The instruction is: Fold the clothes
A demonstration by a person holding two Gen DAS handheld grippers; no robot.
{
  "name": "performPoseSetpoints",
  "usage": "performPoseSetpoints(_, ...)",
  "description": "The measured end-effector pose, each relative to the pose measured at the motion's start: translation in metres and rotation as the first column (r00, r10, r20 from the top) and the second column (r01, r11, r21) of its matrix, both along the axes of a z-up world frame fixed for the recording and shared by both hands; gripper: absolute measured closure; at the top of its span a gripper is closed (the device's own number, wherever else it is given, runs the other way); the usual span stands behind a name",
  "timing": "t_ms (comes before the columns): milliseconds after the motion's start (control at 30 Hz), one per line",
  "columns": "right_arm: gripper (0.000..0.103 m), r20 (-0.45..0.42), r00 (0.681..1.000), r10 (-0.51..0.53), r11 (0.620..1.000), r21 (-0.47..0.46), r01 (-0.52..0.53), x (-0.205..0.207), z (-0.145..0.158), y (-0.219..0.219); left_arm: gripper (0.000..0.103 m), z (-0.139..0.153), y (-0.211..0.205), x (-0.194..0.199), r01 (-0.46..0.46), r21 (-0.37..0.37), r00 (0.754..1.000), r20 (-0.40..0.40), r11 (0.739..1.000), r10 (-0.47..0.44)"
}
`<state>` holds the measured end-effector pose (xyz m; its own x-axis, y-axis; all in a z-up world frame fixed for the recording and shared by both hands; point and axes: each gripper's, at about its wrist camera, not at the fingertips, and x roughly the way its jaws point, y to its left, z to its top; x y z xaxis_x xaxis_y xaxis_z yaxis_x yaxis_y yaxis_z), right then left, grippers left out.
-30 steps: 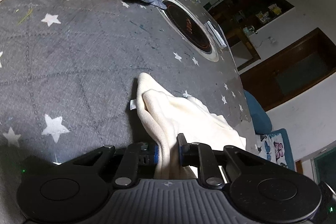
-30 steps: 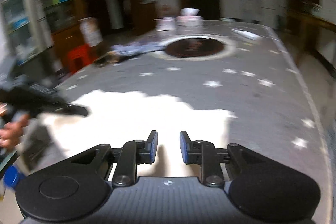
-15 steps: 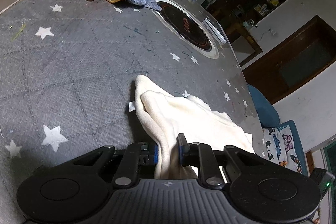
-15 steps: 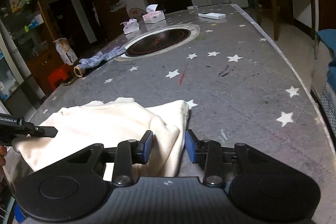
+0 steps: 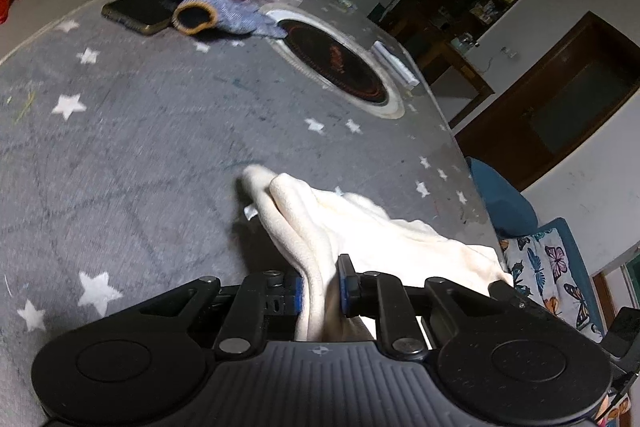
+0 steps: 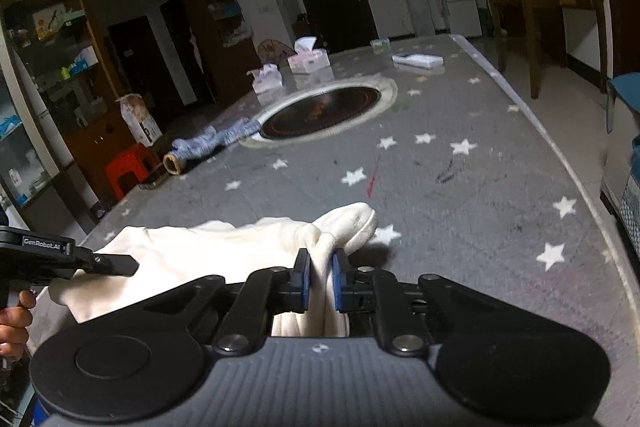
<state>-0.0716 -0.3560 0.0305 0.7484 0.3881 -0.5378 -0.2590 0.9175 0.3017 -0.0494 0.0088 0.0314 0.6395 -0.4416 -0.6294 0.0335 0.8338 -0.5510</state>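
Left gripper [image 5: 320,287]: jaws closed on a bunched fold of the cream garment [image 5: 384,231], cloth pinched between the blue pads. Right gripper [image 6: 320,277]: same, jaws narrow and clamped on a gathered edge of the same garment [image 6: 224,251] at its other side.

Garment sits at the near end of the table [image 5: 132,131], partly raised by both grips, the rest draped on the grey star-print cover (a small white tag [image 5: 251,211] sticks out under the left fold). In the right view the left gripper shows at the left edge, with the fingers of a hand [image 6: 14,323] around its handle.

Further out: round dark hotplate inset [image 6: 322,111] mid-table. A blue knit glove [image 5: 224,13] lies just beside it, its cuff overlapping a dark phone [image 5: 140,9]. Two pink tissue boxes [image 6: 308,61] past the inset, flat white box [image 6: 418,59] near the far right edge.

Beyond the table: red stool [image 6: 128,169], wooden cabinets, dark door, white fridge (some motion blur).
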Motion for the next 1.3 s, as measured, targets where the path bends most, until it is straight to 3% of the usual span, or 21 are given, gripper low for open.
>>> performPoseSetpoints(733,0.094,0.167,0.983,-0.070,0.996,-0.035,0.077,-0.026,0.057,-0.028,0.087,0.045,-0.060,0.014,0.101,0.030,0.989,0.104,0.994,-0.103)
performPoseSetpoints(1300,0.094,0.214,0.961,-0.175,0.981,-0.050,0.190,-0.031,0.075,-0.070,0.087,0.060,-0.123,0.035,0.181,0.103,0.972,0.132,0.978,-0.194)
